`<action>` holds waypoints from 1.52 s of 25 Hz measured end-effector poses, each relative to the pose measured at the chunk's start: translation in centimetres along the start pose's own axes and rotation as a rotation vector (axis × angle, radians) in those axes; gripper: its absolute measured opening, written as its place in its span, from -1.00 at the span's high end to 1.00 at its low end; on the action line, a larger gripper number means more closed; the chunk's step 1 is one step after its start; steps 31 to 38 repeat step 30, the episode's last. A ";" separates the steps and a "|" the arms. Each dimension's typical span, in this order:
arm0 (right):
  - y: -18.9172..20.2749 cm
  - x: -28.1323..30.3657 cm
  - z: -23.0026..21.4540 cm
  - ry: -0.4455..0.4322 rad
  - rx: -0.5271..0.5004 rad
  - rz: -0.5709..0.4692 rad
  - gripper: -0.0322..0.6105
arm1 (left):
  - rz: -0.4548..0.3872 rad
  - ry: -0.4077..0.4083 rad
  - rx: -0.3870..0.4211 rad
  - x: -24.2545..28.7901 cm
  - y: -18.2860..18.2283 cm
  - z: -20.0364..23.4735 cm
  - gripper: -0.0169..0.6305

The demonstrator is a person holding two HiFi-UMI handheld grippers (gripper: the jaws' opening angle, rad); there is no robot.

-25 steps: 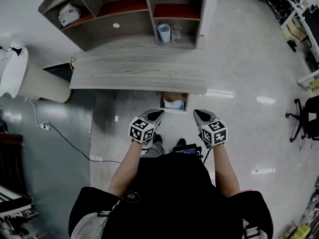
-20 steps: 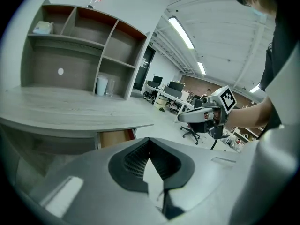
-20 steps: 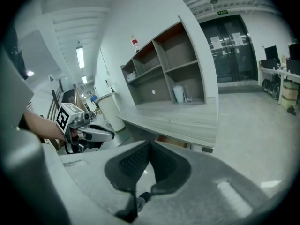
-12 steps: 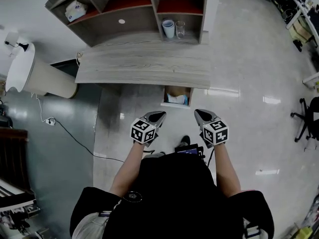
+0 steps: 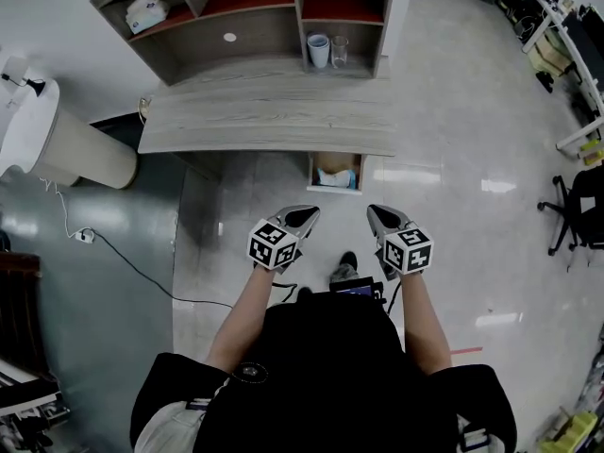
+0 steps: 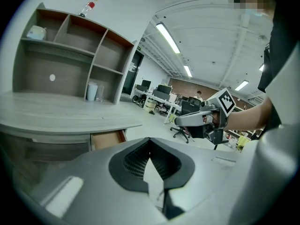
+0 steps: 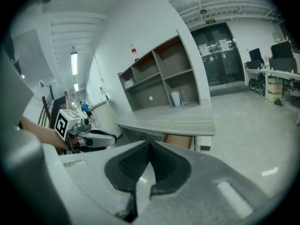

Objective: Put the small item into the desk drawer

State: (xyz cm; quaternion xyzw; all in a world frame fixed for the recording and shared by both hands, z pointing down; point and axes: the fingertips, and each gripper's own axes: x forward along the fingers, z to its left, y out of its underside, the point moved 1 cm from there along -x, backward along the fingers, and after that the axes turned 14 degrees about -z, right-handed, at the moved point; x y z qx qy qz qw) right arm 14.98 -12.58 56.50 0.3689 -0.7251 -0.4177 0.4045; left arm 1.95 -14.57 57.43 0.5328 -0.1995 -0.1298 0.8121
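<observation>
The grey wood-grain desk top (image 5: 264,121) stands on a glossy pale floor (image 5: 453,140). The open wooden drawer (image 5: 334,189) under its front edge, at 12 o'clock from both grippers, contains the small white-and-blue item (image 5: 332,178). The left gripper (image 5: 304,217) and right gripper (image 5: 377,218) have their jaws pressed together, empty.

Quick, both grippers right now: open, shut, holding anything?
Left gripper: shut, nothing between its jaws.
Right gripper: shut, nothing between its jaws.
</observation>
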 end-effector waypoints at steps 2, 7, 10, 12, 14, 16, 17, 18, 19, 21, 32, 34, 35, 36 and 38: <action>0.2 -0.4 1.3 0.009 0.001 -0.010 0.89 | 0.000 0.005 -0.003 -1.1 0.5 -0.2 0.96; 0.7 -1.4 3.6 0.031 0.004 -0.027 0.89 | -0.004 0.020 0.000 -3.3 1.2 -0.8 0.96; 1.1 -2.1 4.7 0.041 0.006 -0.036 0.89 | -0.009 0.025 0.002 -4.5 1.5 -1.0 0.96; 1.6 -2.7 5.3 0.048 0.008 -0.040 0.89 | -0.012 0.031 0.001 -5.2 1.9 -1.4 0.96; 2.0 -3.2 6.0 0.056 0.011 -0.043 0.89 | -0.015 0.039 0.003 -5.9 2.2 -1.7 0.96; 2.3 -3.5 6.6 0.063 0.012 -0.046 0.89 | -0.022 0.047 0.009 -6.5 2.2 -2.0 0.96; 2.4 -3.6 6.9 0.065 0.012 -0.048 0.89 | -0.026 0.050 0.011 -6.8 2.2 -2.0 0.96; 2.5 -3.6 7.2 0.068 0.012 -0.050 0.89 | -0.028 0.054 0.013 -7.0 2.3 -2.1 0.96; 2.6 -3.7 7.4 0.070 0.012 -0.053 0.89 | -0.029 0.058 0.014 -7.1 2.3 -2.1 0.96; 2.8 -4.0 7.8 0.076 0.012 -0.056 0.89 | -0.028 0.066 0.018 -7.4 2.4 -2.4 0.96; 3.1 -4.9 8.5 0.098 0.016 -0.074 0.89 | -0.030 0.083 0.028 -8.3 2.6 -2.8 0.96; 3.1 -4.9 8.5 0.098 0.016 -0.074 0.89 | -0.030 0.083 0.028 -8.3 2.6 -2.8 0.96; 3.1 -4.9 8.5 0.098 0.016 -0.074 0.89 | -0.030 0.083 0.028 -8.3 2.6 -2.8 0.96; 3.1 -4.9 8.5 0.098 0.016 -0.074 0.89 | -0.030 0.083 0.028 -8.3 2.6 -2.8 0.96; 3.1 -4.9 8.5 0.098 0.016 -0.074 0.89 | -0.030 0.083 0.028 -8.3 2.6 -2.8 0.96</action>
